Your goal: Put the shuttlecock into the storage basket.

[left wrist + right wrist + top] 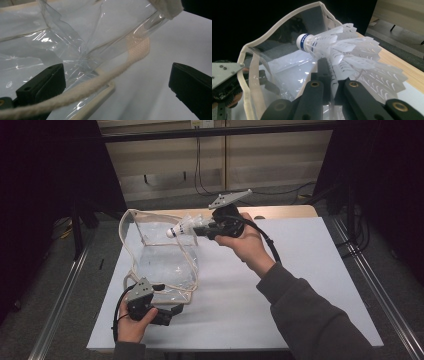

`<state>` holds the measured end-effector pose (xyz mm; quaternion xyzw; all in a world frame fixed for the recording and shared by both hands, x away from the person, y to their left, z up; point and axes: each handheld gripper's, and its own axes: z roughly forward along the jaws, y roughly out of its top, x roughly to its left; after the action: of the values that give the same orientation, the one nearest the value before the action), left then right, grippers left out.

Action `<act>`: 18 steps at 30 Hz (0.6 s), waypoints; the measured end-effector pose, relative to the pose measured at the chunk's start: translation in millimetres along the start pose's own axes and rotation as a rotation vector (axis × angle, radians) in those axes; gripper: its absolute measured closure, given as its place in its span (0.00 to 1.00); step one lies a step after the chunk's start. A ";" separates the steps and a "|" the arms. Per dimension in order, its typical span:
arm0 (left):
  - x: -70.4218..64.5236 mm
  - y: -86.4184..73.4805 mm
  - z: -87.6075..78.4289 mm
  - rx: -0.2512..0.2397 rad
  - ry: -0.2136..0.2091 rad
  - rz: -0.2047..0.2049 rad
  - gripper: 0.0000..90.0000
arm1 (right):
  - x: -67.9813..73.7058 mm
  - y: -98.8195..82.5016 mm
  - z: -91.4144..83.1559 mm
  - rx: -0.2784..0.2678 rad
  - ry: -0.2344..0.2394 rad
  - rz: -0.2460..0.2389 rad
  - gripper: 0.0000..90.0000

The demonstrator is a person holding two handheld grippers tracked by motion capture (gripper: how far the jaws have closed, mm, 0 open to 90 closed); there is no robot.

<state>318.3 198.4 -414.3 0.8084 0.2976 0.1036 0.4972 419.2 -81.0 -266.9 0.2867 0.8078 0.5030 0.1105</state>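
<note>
From the high view, our right gripper (200, 230) is clamped on a shuttlecock (181, 228), holding it over the mouth of the clear bag (165, 260) near the table's (300, 285) far left corner, so it's not in yet. Our left gripper (172, 311) sits at the bag's near edge. In the left gripper view the jaws are apart, with the bag's cord (82, 91) running between them. In the right gripper view the jaws pinch the shuttlecock's (337, 50) feathers, cork pointing into the bag (287, 67). What's left: lower it and let go.
</note>
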 end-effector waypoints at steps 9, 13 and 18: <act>0.1 -0.2 -0.1 -0.003 -0.002 -0.001 0.01 | 5.7 6.6 8.5 0.007 0.001 -0.011 0.98; 0.3 0.0 -0.1 -0.003 0.000 0.000 0.01 | 7.3 9.0 12.6 0.012 0.002 -0.014 0.98; 0.2 0.0 0.0 -0.004 -0.001 -0.001 0.01 | 9.8 11.7 17.7 0.016 0.004 -0.022 0.98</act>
<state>318.5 198.6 -414.3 0.8072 0.2977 0.1035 0.4991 423.6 -58.2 -263.9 0.2776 0.8152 0.4958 0.1118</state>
